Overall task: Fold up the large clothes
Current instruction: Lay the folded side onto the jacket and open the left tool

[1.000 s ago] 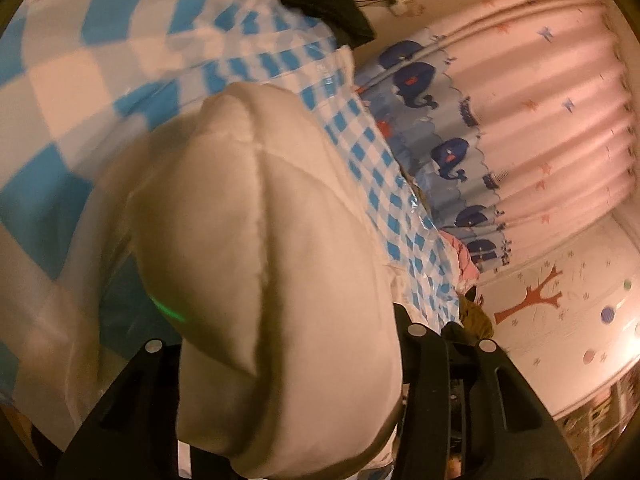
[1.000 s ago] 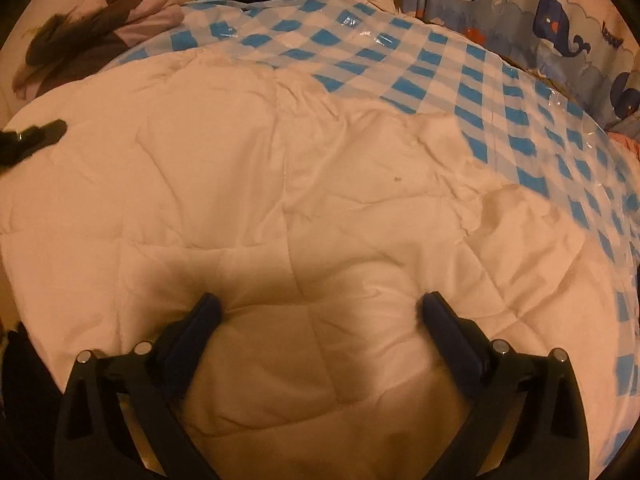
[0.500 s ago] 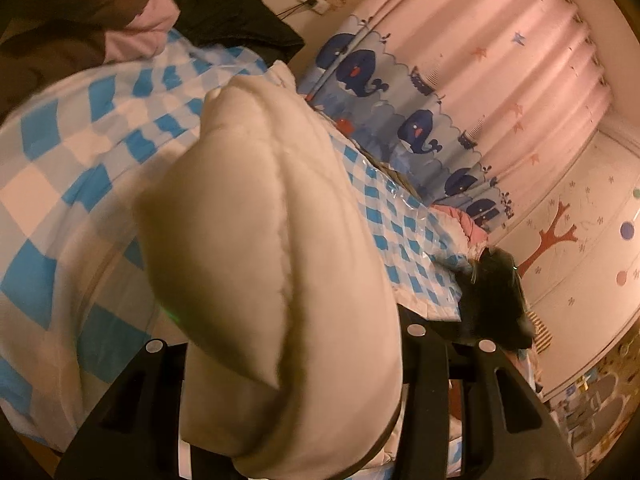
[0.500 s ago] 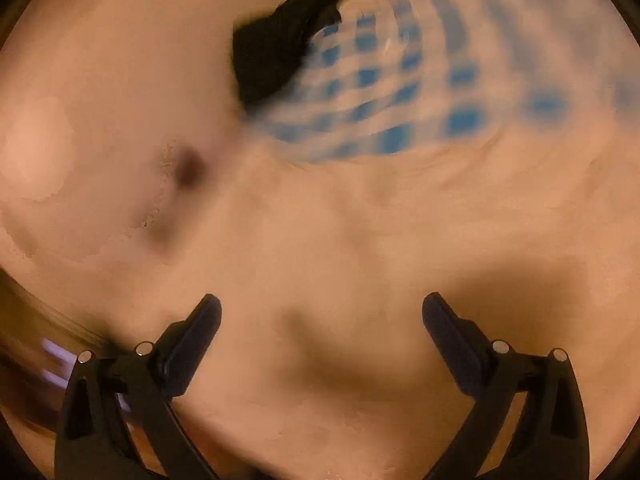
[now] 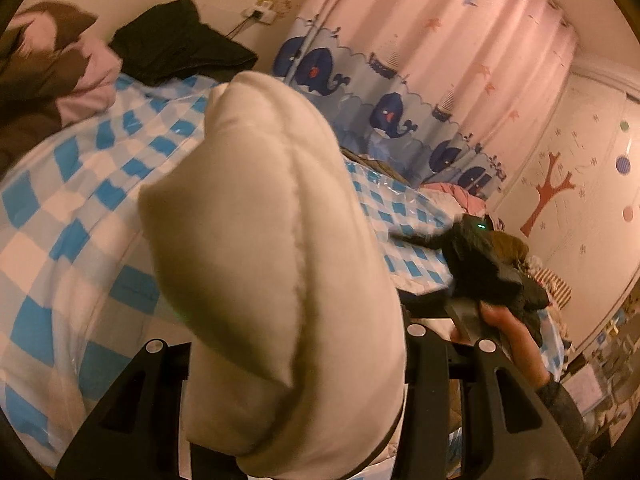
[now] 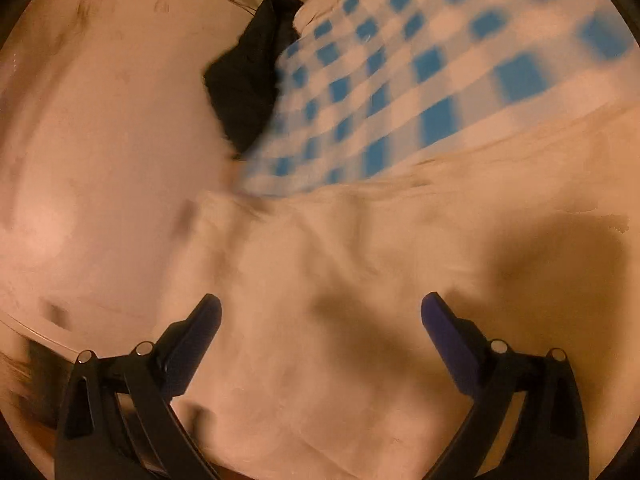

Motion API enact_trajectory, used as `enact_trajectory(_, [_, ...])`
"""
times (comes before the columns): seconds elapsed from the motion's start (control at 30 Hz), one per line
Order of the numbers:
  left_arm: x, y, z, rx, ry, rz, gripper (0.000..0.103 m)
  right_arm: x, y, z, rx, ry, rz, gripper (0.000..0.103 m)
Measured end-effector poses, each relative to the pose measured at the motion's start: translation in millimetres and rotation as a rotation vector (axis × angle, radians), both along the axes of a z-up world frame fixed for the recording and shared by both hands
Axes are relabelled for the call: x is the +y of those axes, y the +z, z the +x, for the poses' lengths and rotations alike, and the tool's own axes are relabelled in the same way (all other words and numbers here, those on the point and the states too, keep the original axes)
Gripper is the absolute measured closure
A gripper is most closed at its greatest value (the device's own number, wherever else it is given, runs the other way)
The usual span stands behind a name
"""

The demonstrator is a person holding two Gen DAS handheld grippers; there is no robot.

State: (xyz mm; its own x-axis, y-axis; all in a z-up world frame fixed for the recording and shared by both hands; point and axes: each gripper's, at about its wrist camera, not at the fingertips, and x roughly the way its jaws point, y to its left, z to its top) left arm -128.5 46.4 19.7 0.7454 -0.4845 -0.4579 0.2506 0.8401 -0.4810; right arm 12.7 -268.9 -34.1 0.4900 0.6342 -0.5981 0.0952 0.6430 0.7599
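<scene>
Clamping a thick fold of the cream padded garment (image 5: 276, 264) at frame centre, left gripper (image 5: 296, 360) jaws closed on it, above the blue checked bed cover (image 5: 72, 216), right gripper (image 6: 320, 308) jaws apart over the spread garment, lower frame.

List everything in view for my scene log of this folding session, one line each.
quilted garment: one, cream, bunched between the left tongs, spread under the right tongs
checked cover: one, blue and white, over the bed
dark garment: one, black, at the bed's far edge by the wall
brown and pink clothes: one heap, far left
whale curtain: one, pink and blue, behind the bed
tree sticker: one, red, right wall
hand: one, holding the right tongs' handle
</scene>
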Motion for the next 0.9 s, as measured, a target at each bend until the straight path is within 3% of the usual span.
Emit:
enact_trajectory(0.1, [-16.7,10.5,-4.4,-0.026,-0.023,0.027,0.064,5.5,11.7,-35.8,-0.012,0.026,-0.431,0.007])
enact_trajectory(0.13, [-22.9,13.9,-6.4,-0.033,-0.032,0.034,0.064,8.4,8.1,-45.5,-0.002,0.053,-0.512,0.007])
enact_trajectory(0.17, [-28.3,16.7,-7.5,-0.039,-0.04,0.04,0.064,6.8,3.7,-54.6,0.001,0.072,-0.505,0.007])
enact_trajectory(0.27, [-48.4,26.5,-11.6,-0.058,-0.069,0.064,0.064,-21.5,-1.7,-78.4,-0.043,0.031,-0.278,0.007])
enact_trajectory(0.3, [-54.5,29.0,-12.6,-0.064,-0.078,0.073,0.064,-41.3,-6.4,-87.2,-0.064,-0.005,-0.082,0.007])
enact_trajectory(0.4, [-73.9,37.3,-15.6,-0.079,-0.104,0.095,0.064,-81.5,-23.2,-97.2,-0.1,-0.09,0.321,0.007])
enact_trajectory(0.43, [-81.3,40.2,-16.3,-0.085,-0.116,0.103,0.064,-91.9,-27.1,-102.0,-0.11,-0.103,0.403,0.007])
enact_trajectory(0.7, [-169.9,52.8,-23.5,-0.143,-0.261,0.179,0.065,-140.1,-60.6,-127.3,-0.205,-0.154,0.861,0.007])
enact_trajectory(0.8, [-219.7,40.7,-29.9,-0.146,-0.351,0.245,0.066,-155.1,-67.7,-133.5,-0.24,-0.18,0.95,0.007])
enact_trajectory(0.9, [-271.6,16.9,-40.1,-0.152,-0.451,0.36,0.066,-173.2,-73.2,-141.6,-0.264,-0.207,0.986,0.007])
